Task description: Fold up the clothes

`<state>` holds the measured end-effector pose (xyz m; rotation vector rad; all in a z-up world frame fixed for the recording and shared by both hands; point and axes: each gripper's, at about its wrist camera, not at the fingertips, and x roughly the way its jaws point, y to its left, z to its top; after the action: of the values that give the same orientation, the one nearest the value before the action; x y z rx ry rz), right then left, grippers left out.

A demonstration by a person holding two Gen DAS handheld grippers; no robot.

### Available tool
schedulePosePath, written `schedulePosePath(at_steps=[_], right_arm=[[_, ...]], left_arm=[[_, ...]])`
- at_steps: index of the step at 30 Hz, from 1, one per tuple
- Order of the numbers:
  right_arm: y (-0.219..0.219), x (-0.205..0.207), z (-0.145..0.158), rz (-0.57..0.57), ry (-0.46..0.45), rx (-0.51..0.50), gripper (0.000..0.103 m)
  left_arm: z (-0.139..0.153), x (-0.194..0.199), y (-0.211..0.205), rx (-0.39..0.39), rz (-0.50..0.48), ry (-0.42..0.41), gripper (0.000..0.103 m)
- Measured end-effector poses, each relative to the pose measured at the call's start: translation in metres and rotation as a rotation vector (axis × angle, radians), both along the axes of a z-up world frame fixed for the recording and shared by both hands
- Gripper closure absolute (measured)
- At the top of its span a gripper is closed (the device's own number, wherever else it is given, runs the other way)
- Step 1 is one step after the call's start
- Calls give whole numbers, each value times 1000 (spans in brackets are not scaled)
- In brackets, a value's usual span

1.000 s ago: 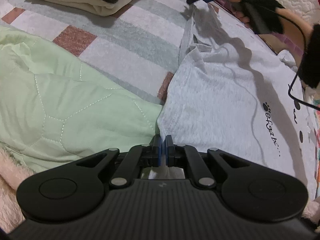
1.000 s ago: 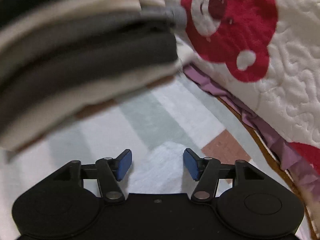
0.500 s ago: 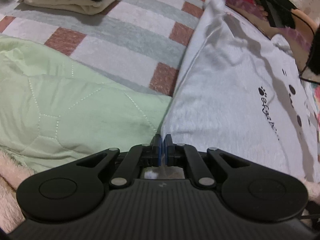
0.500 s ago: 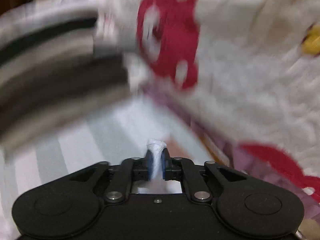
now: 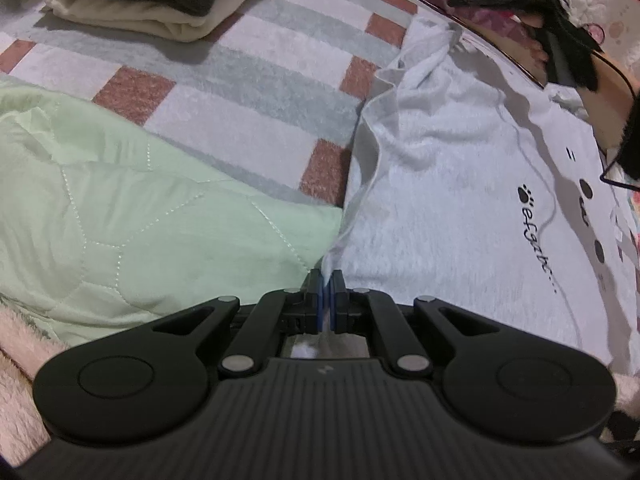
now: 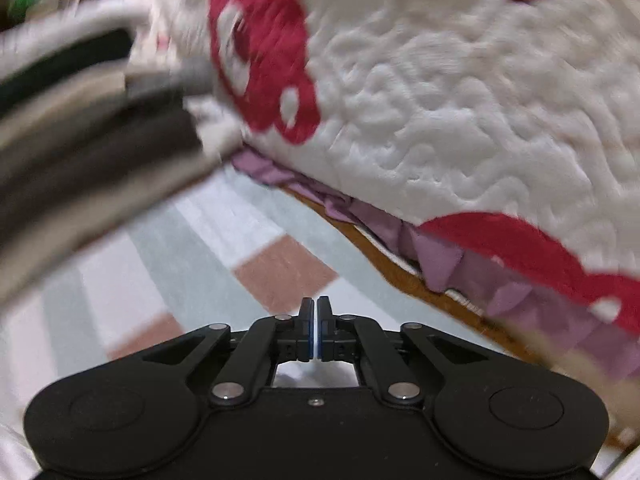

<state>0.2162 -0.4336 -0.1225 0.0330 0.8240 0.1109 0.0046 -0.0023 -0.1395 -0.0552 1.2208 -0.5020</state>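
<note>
A pale grey top (image 5: 460, 200) with a black paw print and lettering lies on the bed, right of centre in the left wrist view. My left gripper (image 5: 328, 280) is shut on its near edge, with cloth pinched between the blue pads. The top's far corner (image 5: 434, 40) is twisted and rises toward my right gripper (image 5: 456, 0), which a hand (image 5: 532, 20) holds at the upper right. In the right wrist view, my right gripper (image 6: 317, 308) is shut, and a sliver of white cloth (image 6: 308, 378) shows behind the pads.
A folded stack of dark and cream clothes (image 5: 140, 0) sits at the far left, blurred in the right wrist view (image 6: 80, 140). A light green quilted blanket (image 5: 120, 200) lies on the left over the checked bed cover (image 5: 260, 80). A white quilt with red shapes (image 6: 440, 100) rises at the right.
My right gripper went from open to shut on the top's far corner and pulled it up. The cloth was taut half a second ago and now sags, with a fold along its left edge.
</note>
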Motion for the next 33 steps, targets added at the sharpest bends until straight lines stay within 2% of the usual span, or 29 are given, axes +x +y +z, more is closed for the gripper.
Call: schedulePosePath(at_steps=[1, 3, 11, 12, 13, 14, 15, 17, 19, 20, 22, 24, 25, 26, 28, 30, 33], right_arm=[[-2, -1, -1, 0, 26, 35, 78], [-4, -4, -4, 2, 73, 90, 64], [10, -14, -29, 24, 131, -9, 57], [12, -15, -32, 25, 138, -21, 60], [13, -16, -36, 26, 145, -33, 94], [15, -18, -34, 32, 129, -52, 98], [17, -21, -19, 47, 58, -90, 100], [19, -25, 6, 72, -65, -153, 101], [13, -25, 11, 59, -76, -154, 101], [10, -25, 13, 53, -81, -155, 101], [4, -25, 18, 40, -91, -156, 100], [-2, -25, 22, 27, -102, -157, 100], [-5, -24, 25, 21, -107, -158, 100], [-8, -24, 27, 15, -112, -158, 100], [-15, -24, 31, 2, -123, -160, 100], [-21, -24, 36, -11, -133, -161, 100], [-19, -18, 46, 3, -152, -175, 100]], left_arm=[[-1, 1, 1, -3, 7, 4, 100], [-2, 3, 1, -3, 14, 9, 99], [-11, 9, -2, 0, 11, 48, 94], [-13, 11, -3, -3, 13, 57, 92], [-15, 12, -3, -9, 9, 63, 91], [-16, 12, -4, -15, 6, 68, 88], [-17, 13, -4, -20, 2, 73, 87], [-16, 11, -3, -31, 8, 68, 86], [-15, 9, -4, -50, -2, 63, 76], [-14, 8, -5, -62, -15, 60, 66], [-12, 5, -12, -47, -58, 38, 63], [-10, 3, -18, -37, -85, 17, 66], [-9, 2, -21, -31, -98, 7, 71], [-8, 1, -24, -26, -111, -3, 87], [-6, 0, -29, -12, -126, -25, 90], [3, -3, -29, 17, -111, -81, 92], [29, -10, -17, 5, -60, -163, 92]])
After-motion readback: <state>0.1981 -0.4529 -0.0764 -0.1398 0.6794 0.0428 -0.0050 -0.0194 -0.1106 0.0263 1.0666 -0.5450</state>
